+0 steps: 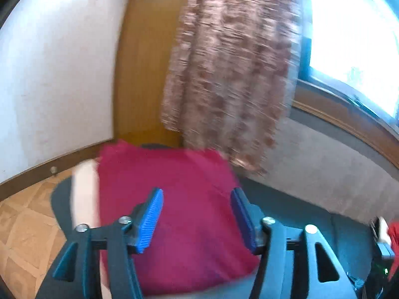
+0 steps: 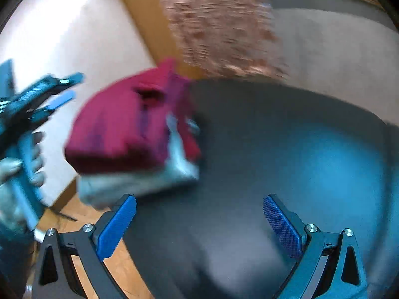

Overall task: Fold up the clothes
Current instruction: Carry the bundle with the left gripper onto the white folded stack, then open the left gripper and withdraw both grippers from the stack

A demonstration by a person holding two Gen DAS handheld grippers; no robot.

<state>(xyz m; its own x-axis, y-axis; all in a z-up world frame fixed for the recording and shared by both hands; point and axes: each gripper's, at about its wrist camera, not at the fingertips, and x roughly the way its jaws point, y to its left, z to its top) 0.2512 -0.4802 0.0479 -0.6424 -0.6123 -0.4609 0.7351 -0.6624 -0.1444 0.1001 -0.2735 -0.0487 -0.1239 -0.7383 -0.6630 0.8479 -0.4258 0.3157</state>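
White walls meet at a wood-panelled corner where a patterned pink-brown curtain point(image 1: 229, 74) hangs beside a bright window point(image 1: 354, 39), and below it a dark round table point(image 2: 261, 129) stands over a tan tiled floor point(image 1: 25, 226). Both views are smeared by motion blur, so fine detail is lost. On the table's far left side sits a magenta garment point(image 2: 119, 129), folded into a compact block, lying on top of a pale folded cloth point(image 2: 139, 182) whose edge shows beneath it. Seen from the left wrist, the left gripper point(image 1: 197, 220) hovers over the magenta garment with its blue pads partly apart; the fabric fills the gap behind them, yet the pads do not press on it. Seen from the right wrist, the right gripper point(image 2: 199, 226) has its jaws spread wide over bare tabletop, nothing between them, with the stack just beyond its left finger. That same view catches the left gripper at the left edge, held in a person's pale gloved hand point(image 2: 17, 172), off to the side of the stack and not touching it.
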